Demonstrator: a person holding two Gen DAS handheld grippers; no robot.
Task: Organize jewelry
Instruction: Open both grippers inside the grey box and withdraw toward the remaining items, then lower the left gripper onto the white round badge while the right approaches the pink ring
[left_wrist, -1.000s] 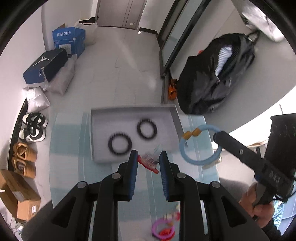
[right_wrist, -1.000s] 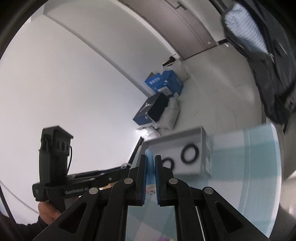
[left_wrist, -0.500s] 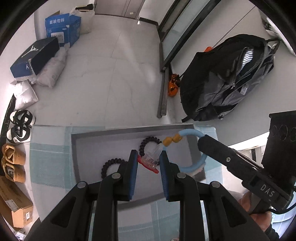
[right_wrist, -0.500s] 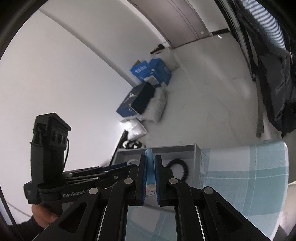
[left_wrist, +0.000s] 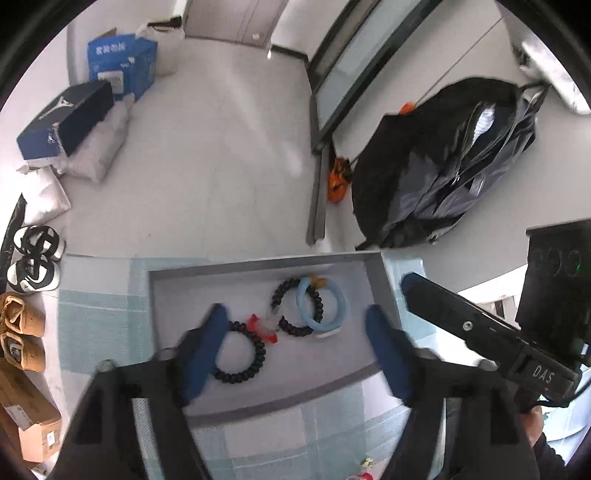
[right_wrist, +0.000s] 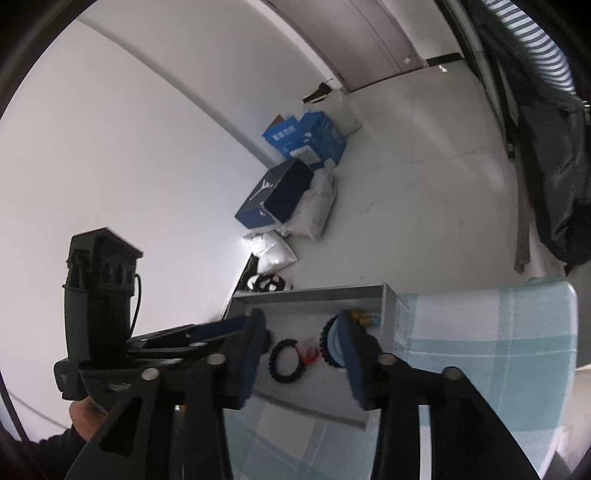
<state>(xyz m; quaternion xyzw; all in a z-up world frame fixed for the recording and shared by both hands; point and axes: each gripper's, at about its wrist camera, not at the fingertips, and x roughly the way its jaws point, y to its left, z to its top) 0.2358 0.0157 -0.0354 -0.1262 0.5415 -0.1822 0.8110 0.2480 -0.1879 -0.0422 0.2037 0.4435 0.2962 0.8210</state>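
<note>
A grey tray (left_wrist: 373, 273) sits on the blue checked tablecloth. In it lie two black bead bracelets (left_wrist: 240, 354), a red and clear piece (left_wrist: 264, 326) and a light blue bangle (left_wrist: 321, 306) with orange beads. My left gripper (left_wrist: 295, 339) is open and empty just above the tray. My right gripper (right_wrist: 299, 354) is open and empty over the tray (right_wrist: 384, 295); the blue bangle (right_wrist: 336, 347) lies by its right finger. The black bracelet (right_wrist: 284, 360) and the red piece (right_wrist: 308, 354) show between its fingers.
A pink item (left_wrist: 364, 474) lies on the cloth near the front edge. On the floor beyond are a black backpack (left_wrist: 443, 166), blue boxes (left_wrist: 122, 66), a shoebox (left_wrist: 66, 118) and shoes (left_wrist: 33, 254). The other hand-held gripper (right_wrist: 99, 314) is at the left.
Both grippers have opened. The red and clear piece dropped from the left one and the blue bangle from the right one; both now lie in the tray.
</note>
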